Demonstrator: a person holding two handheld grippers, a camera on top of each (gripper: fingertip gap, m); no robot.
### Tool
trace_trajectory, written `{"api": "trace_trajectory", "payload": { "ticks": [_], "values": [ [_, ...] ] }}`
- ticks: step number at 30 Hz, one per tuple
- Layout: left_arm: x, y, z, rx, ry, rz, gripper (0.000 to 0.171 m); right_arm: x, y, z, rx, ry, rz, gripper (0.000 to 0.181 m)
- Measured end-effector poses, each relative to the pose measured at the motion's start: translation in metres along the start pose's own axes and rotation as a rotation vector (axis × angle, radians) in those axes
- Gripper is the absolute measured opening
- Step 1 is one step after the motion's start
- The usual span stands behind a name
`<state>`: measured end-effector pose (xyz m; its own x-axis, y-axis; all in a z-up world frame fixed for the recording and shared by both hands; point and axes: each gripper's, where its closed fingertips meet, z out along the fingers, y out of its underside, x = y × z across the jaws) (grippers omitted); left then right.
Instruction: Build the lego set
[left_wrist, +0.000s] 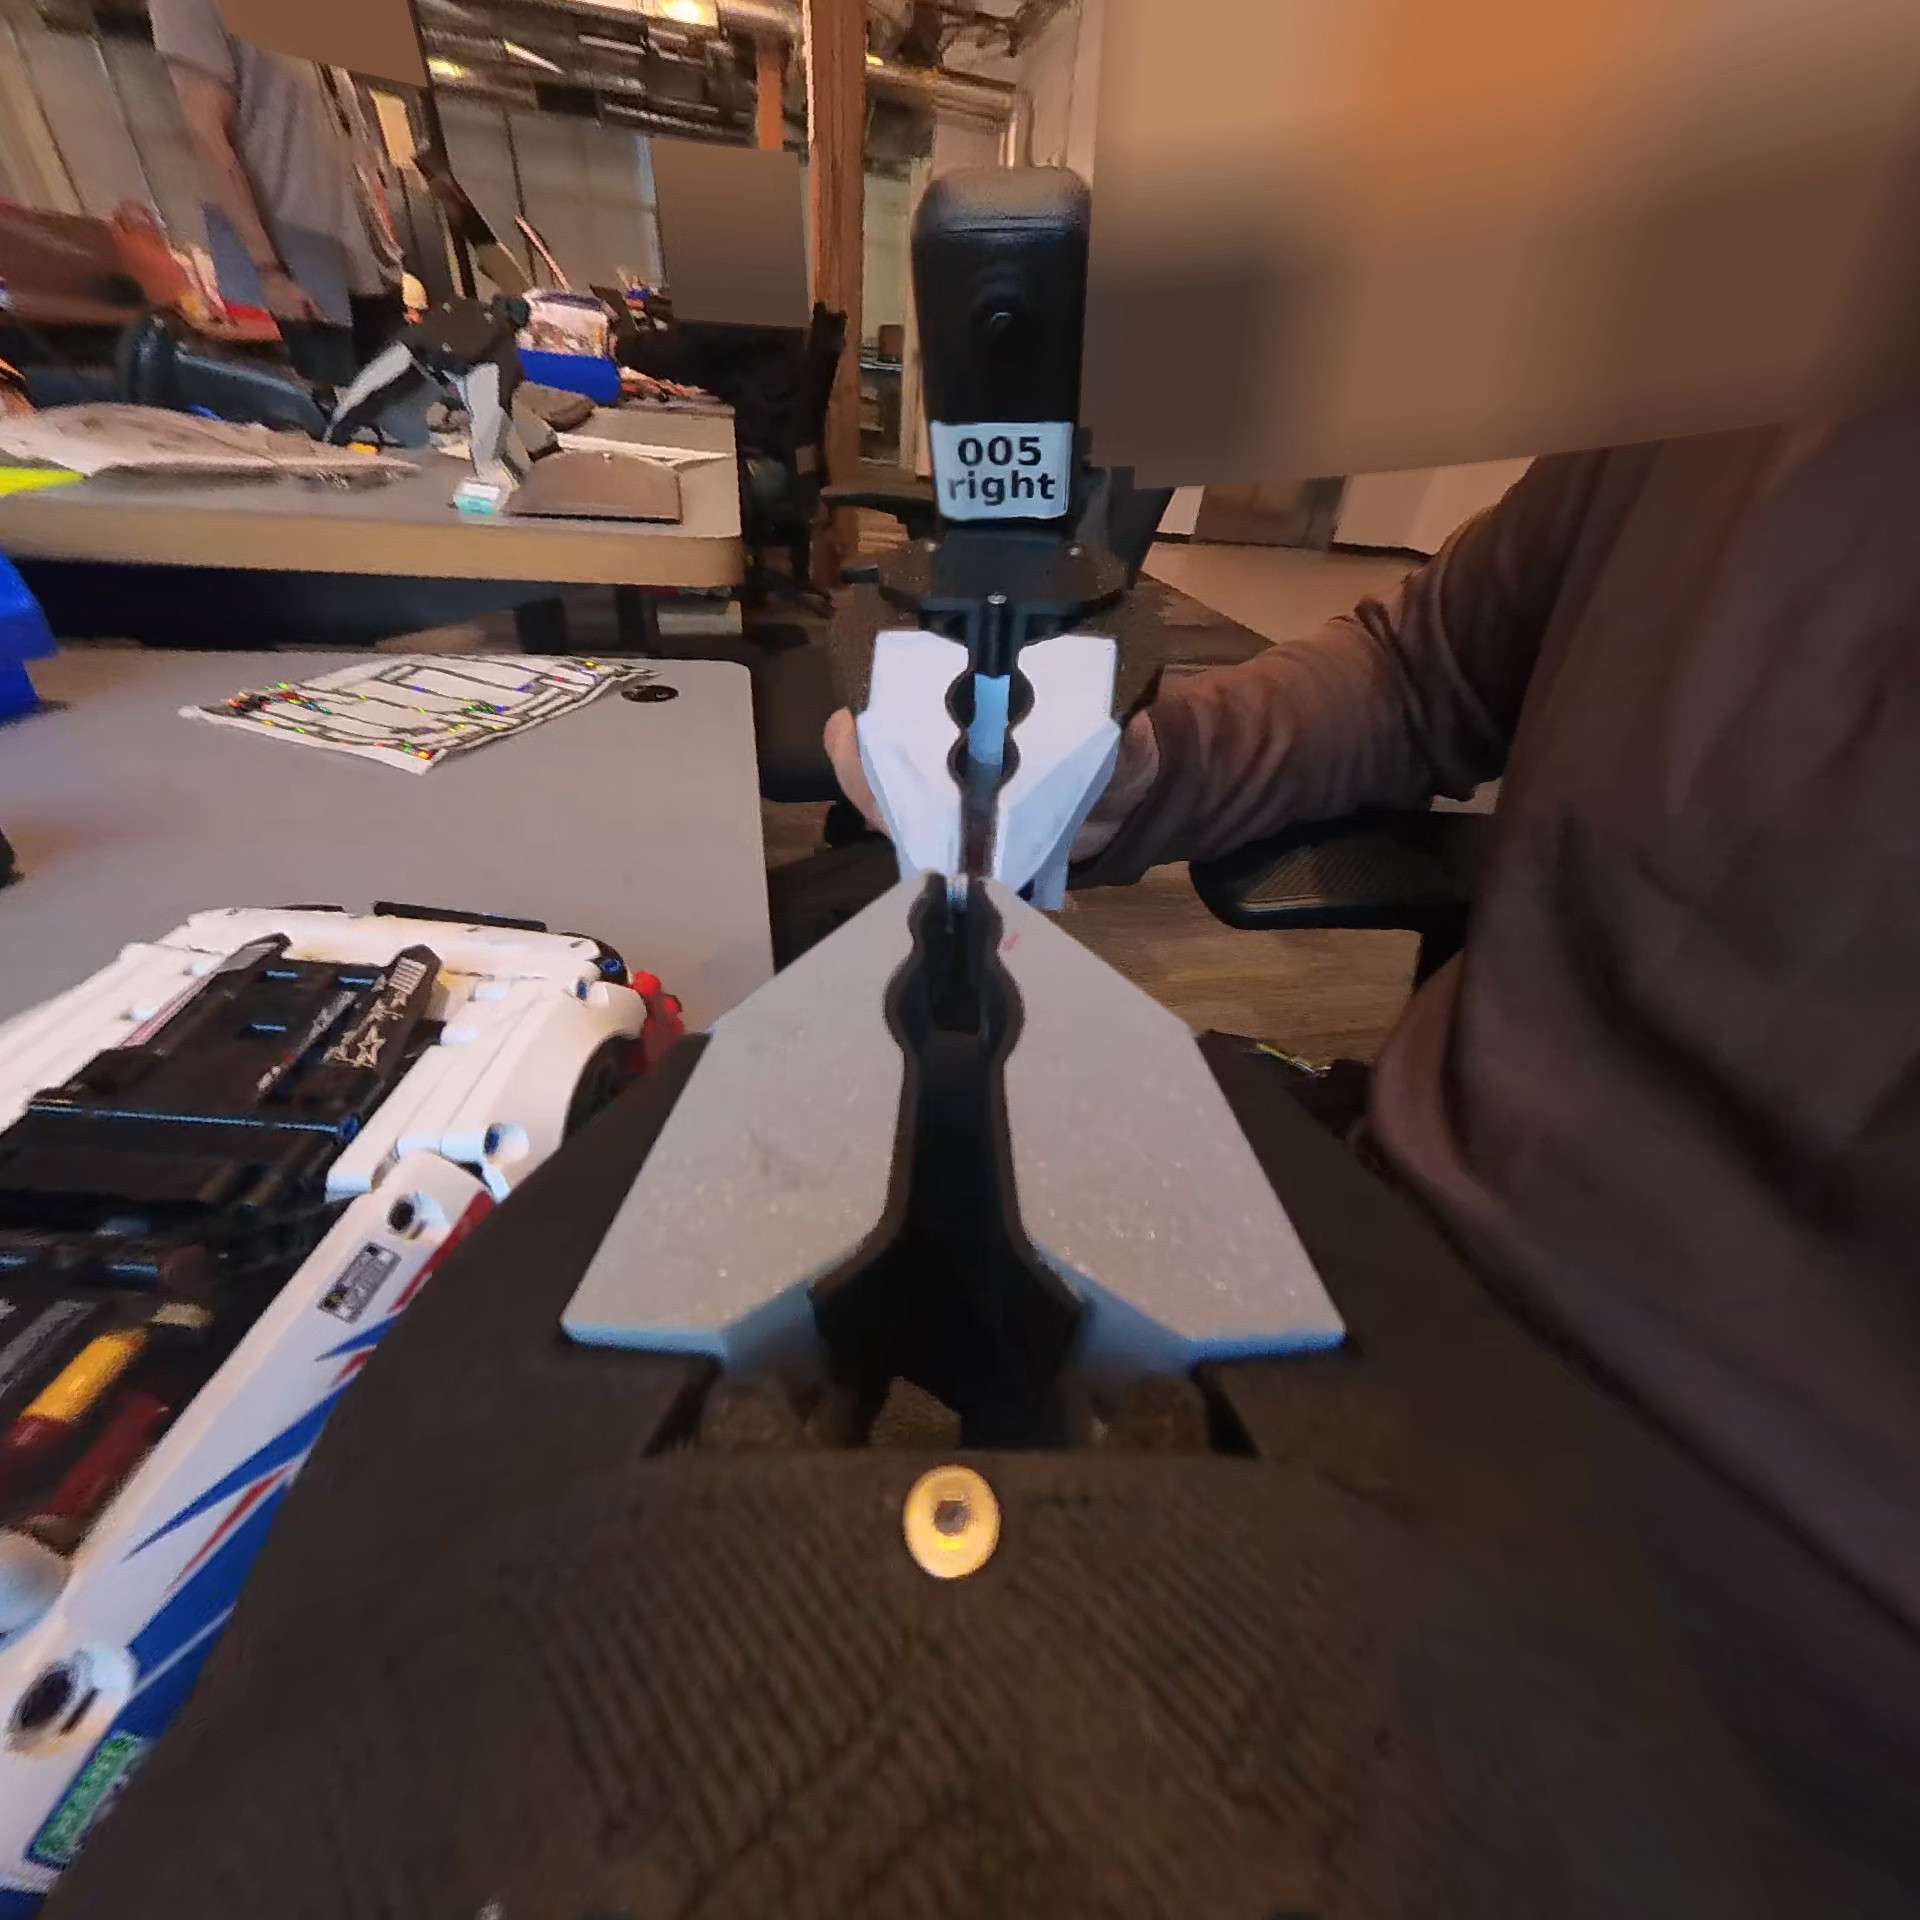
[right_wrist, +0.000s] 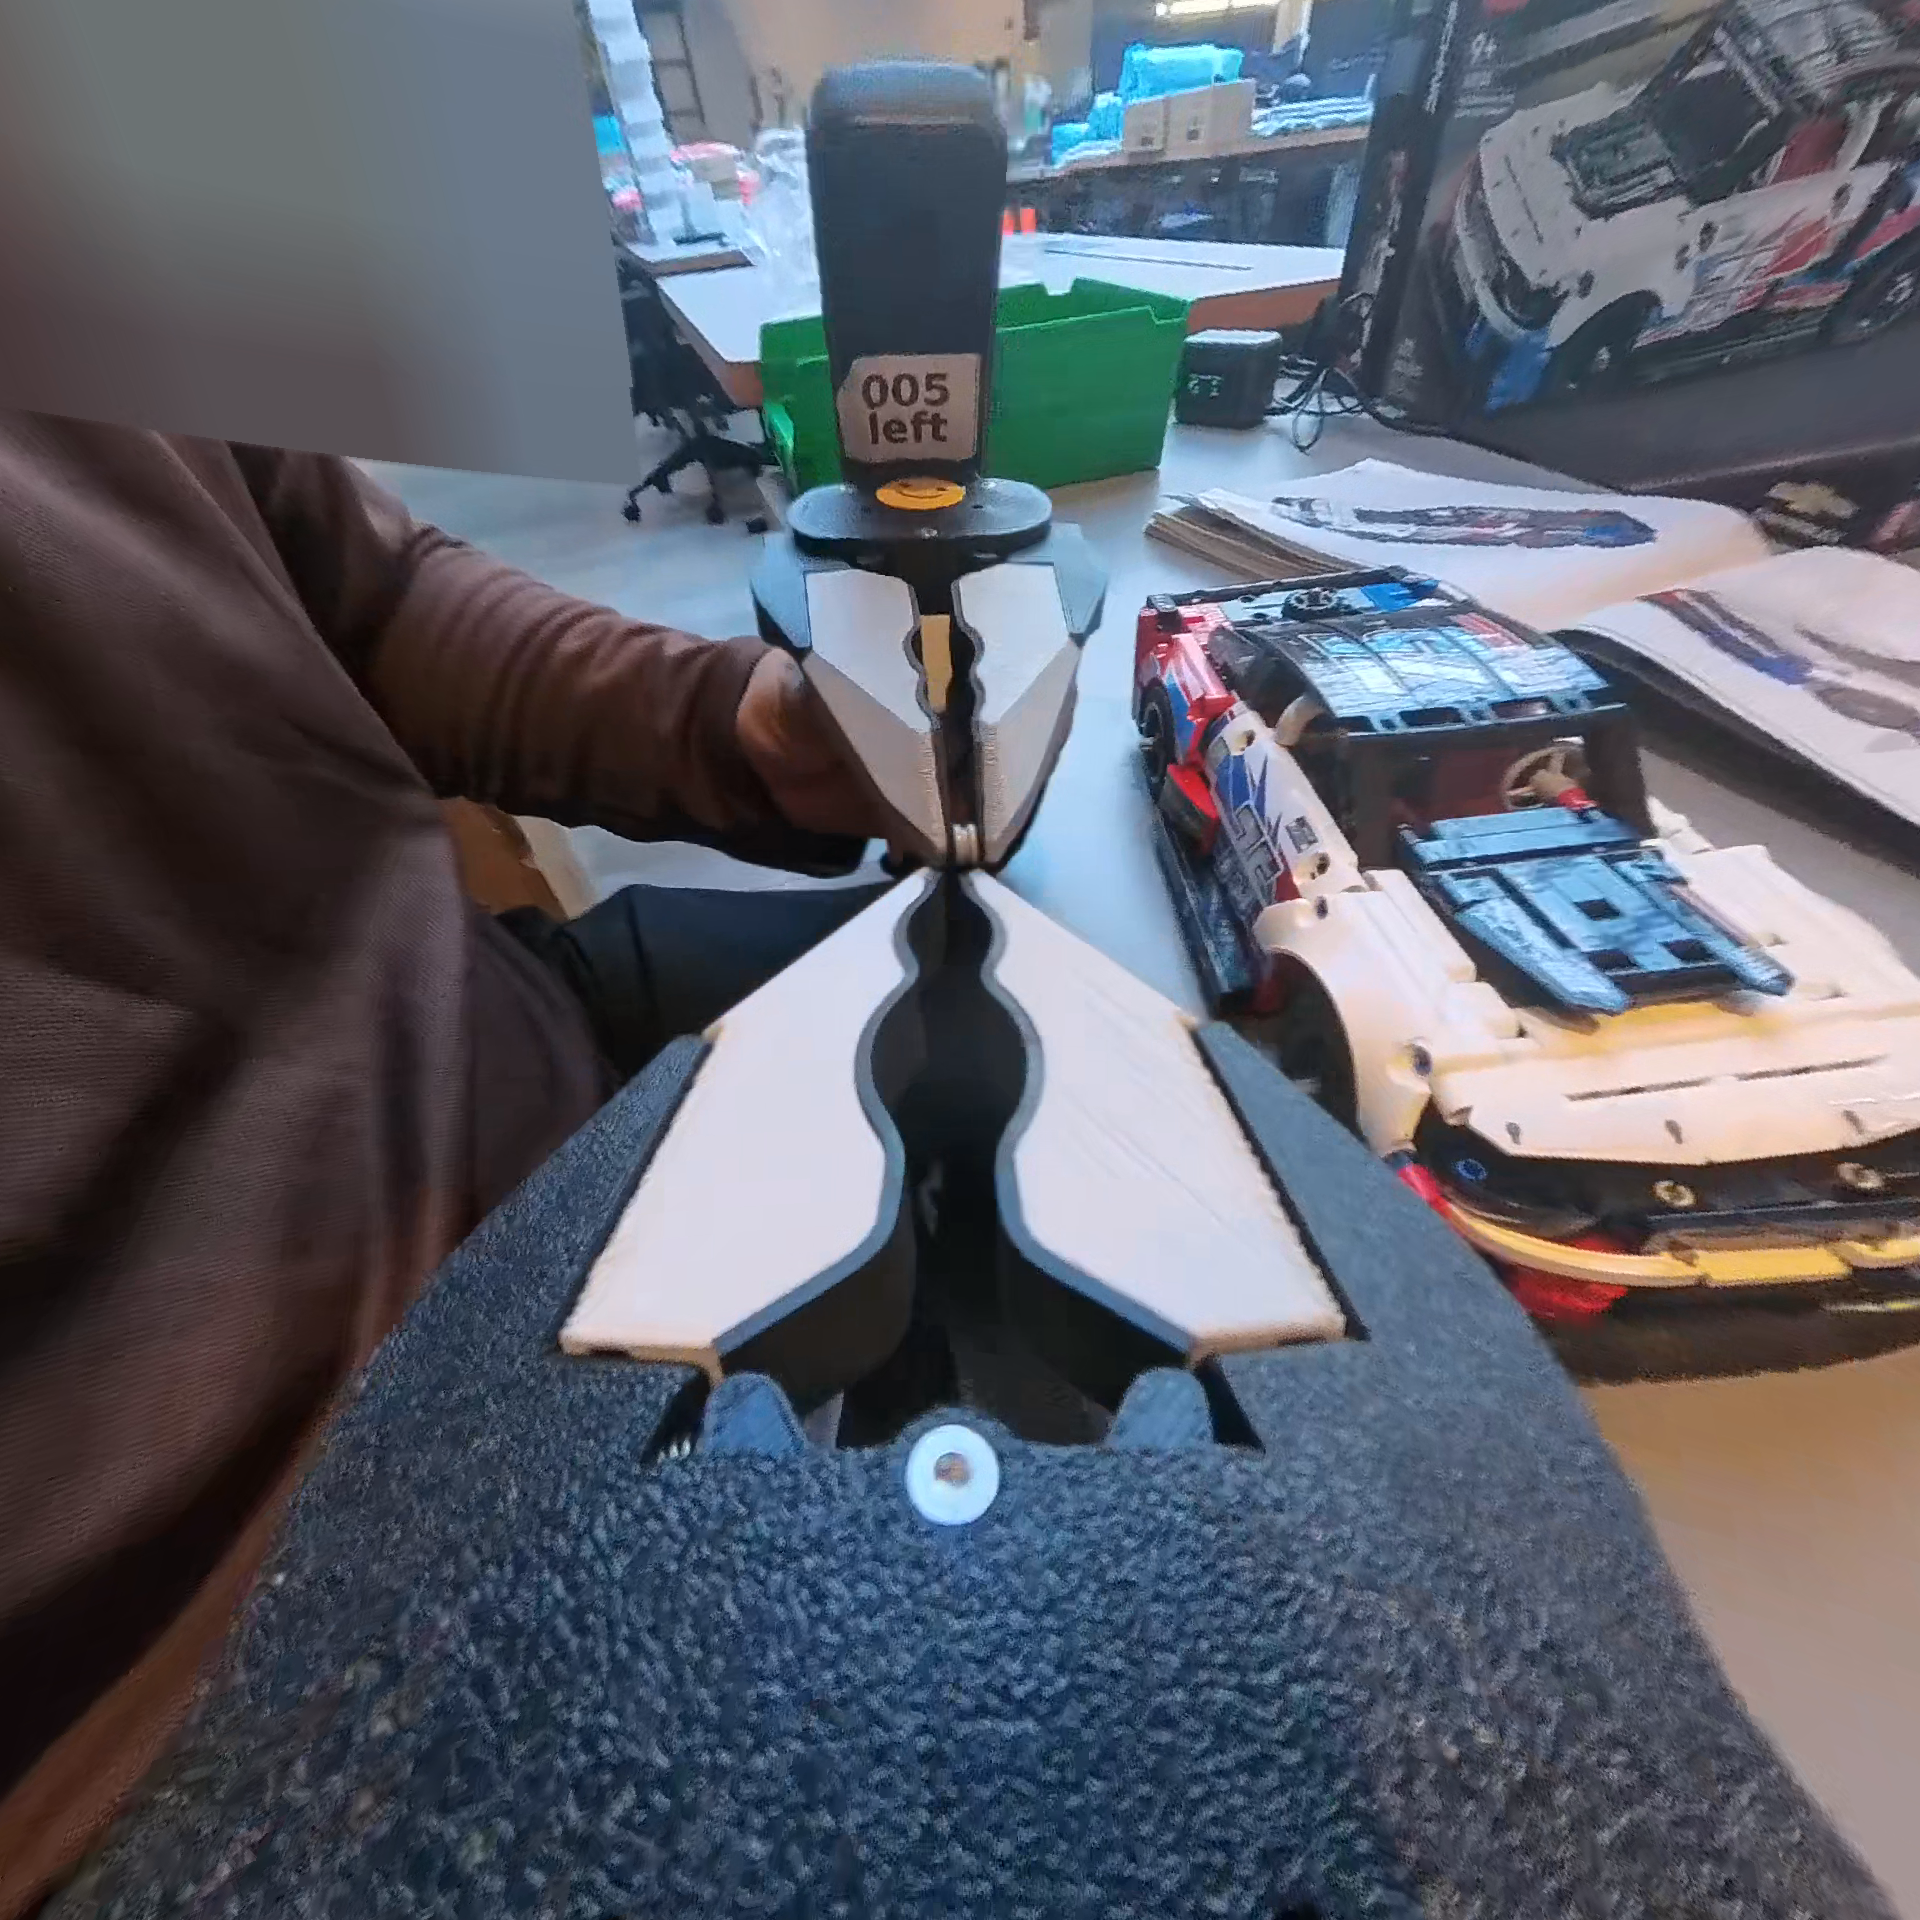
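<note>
Busy workshop, grey bench (right_wrist: 1091, 894) under me. My left tongs (left_wrist: 951, 899) and right tongs (right_wrist: 948, 883) meet tip to tip above my lap, both nearly closed; left pinches a small pale piece (right_wrist: 964, 840), right's hold I can't tell. Lego car (right_wrist: 1507, 935) sits right. Seems a handover or joining; next needs fine alignment.

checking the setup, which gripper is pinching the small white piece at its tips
The left gripper: a small white piece sits between its tips. The right gripper faces it tip to tip.
</note>
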<state>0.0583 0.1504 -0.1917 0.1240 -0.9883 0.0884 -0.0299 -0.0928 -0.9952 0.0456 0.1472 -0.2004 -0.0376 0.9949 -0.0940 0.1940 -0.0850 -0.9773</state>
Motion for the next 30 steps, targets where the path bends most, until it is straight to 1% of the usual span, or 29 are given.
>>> {"api": "trace_trajectory", "payload": {
  "ticks": [7,9,11,13,18,24,26,27,29,30],
  "values": [
    [0.004,-0.001,0.002,-0.019,-0.002,0.127,0.001,0.002,-0.006,-0.006,0.093,-0.137,0.243,0.002],
    [0.002,-0.001,0.003,-0.021,-0.017,0.149,0.002,0.001,-0.009,-0.008,0.114,-0.147,0.244,0.001],
    [0.002,-0.002,0.004,-0.016,-0.024,0.158,0.001,0.0,-0.01,-0.008,0.105,-0.131,0.2,0.0],
    [0.0,-0.002,0.004,-0.015,-0.05,0.192,0.001,0.001,-0.009,-0.008,0.093,-0.114,0.211,0.0],
    [0.0,-0.003,0.003,-0.077,-0.106,0.335,0.001,0.0,-0.011,-0.008,0.107,-0.193,0.405,0.003],
    [0.001,-0.004,0.003,-0.144,-0.15,0.472,0.0,0.0,-0.013,-0.008,0.125,-0.264,0.59,0.0],
    [0.002,-0.003,0.004,-0.161,-0.16,0.509,0.0,0.001,-0.01,-0.007,0.122,-0.27,0.633,0.001],
    [0.002,-0.001,0.004,-0.174,-0.165,0.523,0.0,0.002,-0.007,-0.006,0.114,-0.265,0.647,0.005],
    [0.002,0.001,0.005,-0.185,-0.179,0.543,0.0,0.004,-0.005,-0.006,0.107,-0.258,0.662,0.008],
    [0.003,0.001,0.005,-0.185,-0.178,0.547,0.0,0.003,-0.004,-0.006,0.103,-0.265,0.666,0.007]
  ]
}}
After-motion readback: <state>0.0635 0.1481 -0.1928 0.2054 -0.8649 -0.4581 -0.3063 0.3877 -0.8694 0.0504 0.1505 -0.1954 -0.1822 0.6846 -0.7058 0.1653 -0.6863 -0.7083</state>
